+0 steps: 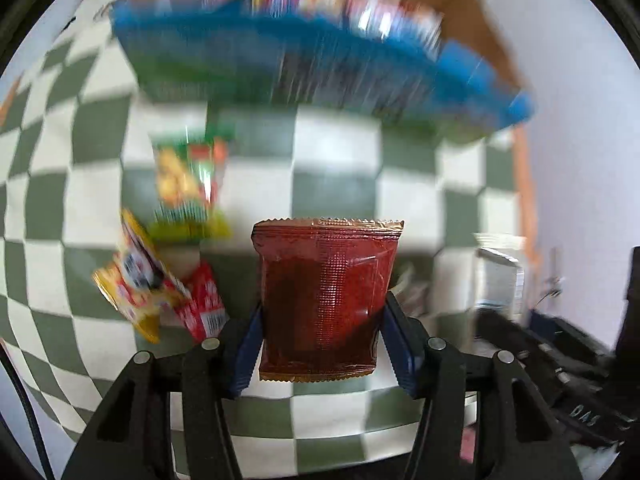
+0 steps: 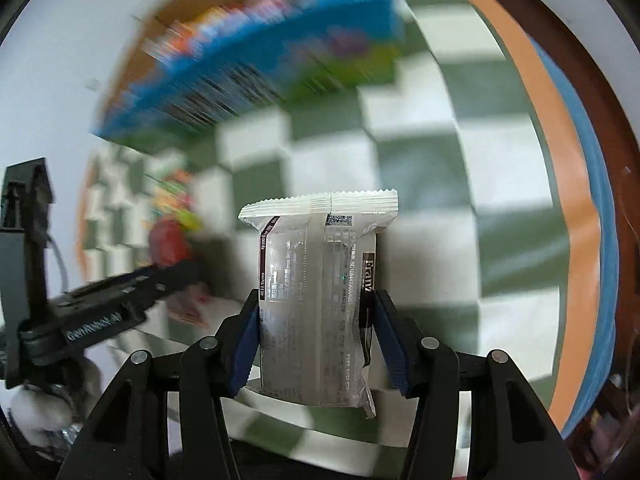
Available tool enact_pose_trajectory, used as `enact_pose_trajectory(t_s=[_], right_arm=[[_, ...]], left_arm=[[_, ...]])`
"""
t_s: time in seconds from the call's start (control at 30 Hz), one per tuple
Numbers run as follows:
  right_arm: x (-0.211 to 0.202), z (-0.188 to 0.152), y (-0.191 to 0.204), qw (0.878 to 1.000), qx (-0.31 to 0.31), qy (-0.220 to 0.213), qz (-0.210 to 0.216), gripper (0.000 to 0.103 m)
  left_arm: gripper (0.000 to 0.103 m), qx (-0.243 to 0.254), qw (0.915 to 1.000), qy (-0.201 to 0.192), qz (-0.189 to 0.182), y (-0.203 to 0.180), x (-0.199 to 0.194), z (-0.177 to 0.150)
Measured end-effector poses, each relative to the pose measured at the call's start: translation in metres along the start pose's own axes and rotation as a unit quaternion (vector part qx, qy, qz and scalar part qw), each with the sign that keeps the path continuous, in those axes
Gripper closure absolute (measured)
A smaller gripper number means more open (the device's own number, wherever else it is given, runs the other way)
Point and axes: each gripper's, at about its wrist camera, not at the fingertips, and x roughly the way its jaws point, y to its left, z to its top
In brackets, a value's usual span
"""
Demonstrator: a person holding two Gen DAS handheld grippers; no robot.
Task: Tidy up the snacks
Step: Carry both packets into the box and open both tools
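Observation:
My left gripper [image 1: 322, 320] is shut on a dark red snack packet [image 1: 326, 300] and holds it above the green-and-white checkered cloth [image 1: 340, 184]. My right gripper [image 2: 316, 328] is shut on a white snack packet [image 2: 320, 304] with printed text, also held above the cloth. A blue basket [image 1: 280, 64] with several snack packets stands at the far side, blurred; it also shows in the right wrist view [image 2: 248, 68]. Loose snacks lie on the cloth: a green-and-yellow packet [image 1: 188, 184] and red-and-yellow packets [image 1: 160, 292].
The left gripper's body [image 2: 100, 304] shows at the left of the right wrist view. The table's orange and blue edge [image 2: 576, 200] curves along the right. Dark equipment [image 1: 560, 360] lies beyond the table at the lower right of the left wrist view.

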Motion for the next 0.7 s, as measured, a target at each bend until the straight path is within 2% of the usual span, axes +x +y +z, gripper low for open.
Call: enact_pose_trajectory(t_s=[0.03, 0.13, 0.2, 0.3, 0.47, 0.57, 0.7], right_arm=[[-0.012, 0.024, 0.0, 1.0, -0.005, -0.01, 0.01, 0.047], [-0.047, 0.066, 0.02, 0.997, -0.025, -0.046, 0.047, 0.047], [-0.061, 0.092, 0.045, 0.995, -0.046, -0.076, 0.055, 0.047], [-0.058, 0.14, 0.078, 0.991, -0.067, -0.108, 0.049, 0.047], [-0.033, 0.203, 0.107, 0.989, -0.086, -0.12, 0.024, 0.047], [-0.01, 0.221, 0.112, 0.99, -0.086, -0.109, 0.008, 0.047], [0.015, 0.233, 0.108, 0.993, -0.081, -0.091, -0.002, 0.047]], left_arm=[[0.05, 0.002, 0.9999, -0.01, -0.005, 0.001, -0.015, 0.018], [0.05, -0.005, 0.9988, -0.044, -0.02, 0.011, -0.059, 0.074], [0.05, -0.006, 0.998, -0.062, -0.008, 0.013, -0.079, 0.119], [0.05, -0.013, 0.9972, -0.072, 0.014, 0.02, -0.082, 0.167], [0.05, -0.045, 0.997, -0.052, 0.035, 0.054, -0.062, 0.218], [0.05, -0.061, 0.9968, -0.029, 0.044, 0.068, -0.038, 0.241], [0.05, -0.063, 0.9965, -0.006, 0.055, 0.078, -0.012, 0.246]])
